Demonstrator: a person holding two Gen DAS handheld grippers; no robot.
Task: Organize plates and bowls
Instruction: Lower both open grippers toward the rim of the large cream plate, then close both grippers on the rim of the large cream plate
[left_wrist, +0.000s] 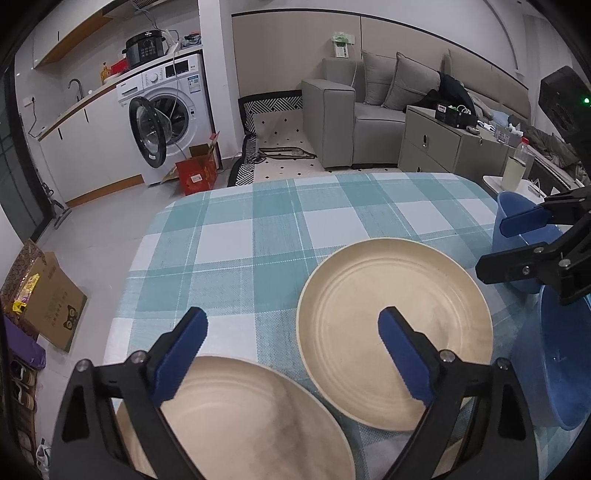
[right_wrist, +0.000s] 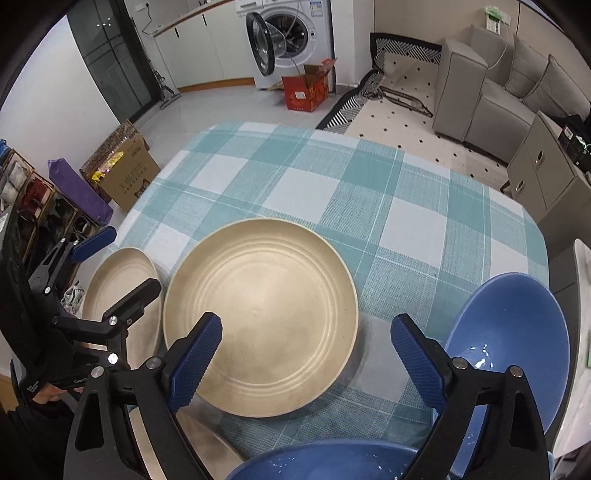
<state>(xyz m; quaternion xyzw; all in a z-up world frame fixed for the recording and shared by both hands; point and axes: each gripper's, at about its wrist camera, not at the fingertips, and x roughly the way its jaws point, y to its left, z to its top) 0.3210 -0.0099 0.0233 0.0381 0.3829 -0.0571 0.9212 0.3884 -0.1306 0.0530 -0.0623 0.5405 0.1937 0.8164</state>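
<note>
While two beige plates lie on the checked tablecloth (right_wrist: 369, 192), the bigger plate (right_wrist: 260, 317) sits near the middle and the second plate (right_wrist: 118, 291) is just beside it, at its left. Two blue bowls (right_wrist: 513, 343) stand at the right edge. The left gripper (left_wrist: 291, 332) hangs wide open above both plates. The right gripper (right_wrist: 306, 332) is also wide open and holds nothing.
</note>
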